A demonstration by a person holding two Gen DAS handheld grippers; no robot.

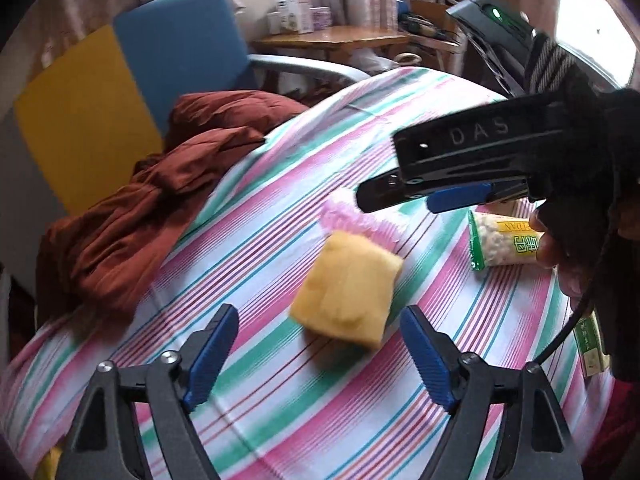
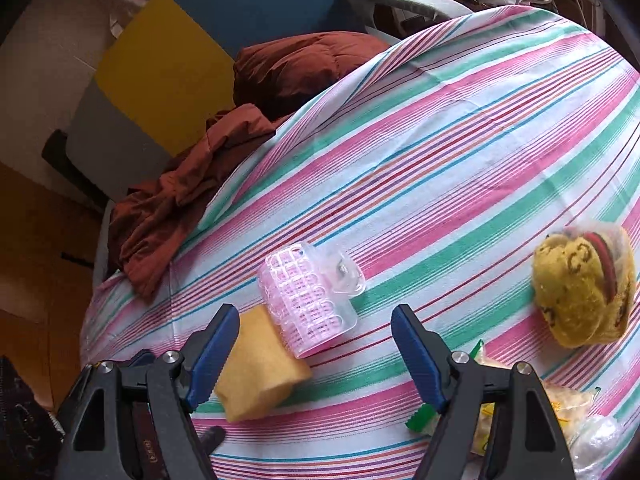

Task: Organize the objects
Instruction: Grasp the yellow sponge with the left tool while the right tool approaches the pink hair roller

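My left gripper (image 1: 318,312) is open above the striped cloth (image 1: 260,360). A yellow sponge block (image 1: 346,288) sits just beyond its fingertips, untouched. Behind the sponge lies a clear pack of pink hair rollers (image 1: 352,216). My right gripper (image 1: 380,172) comes in from the right above the pack, with a person's hand (image 1: 560,256) on its handle. In the right wrist view the right gripper (image 2: 316,312) is open over the roller pack (image 2: 308,300) and holds nothing. The sponge (image 2: 256,368) is at its left finger. A green snack packet (image 1: 500,244) lies to the right.
A yellow plush toy in a clear bag (image 2: 584,288) sits at the right. More snack packets (image 2: 568,400) lie under the right finger. A rust-brown garment (image 2: 192,192) drapes over the cloth's left edge. Behind it stands a blue and yellow chair (image 1: 180,52), then a wooden table (image 1: 328,36).
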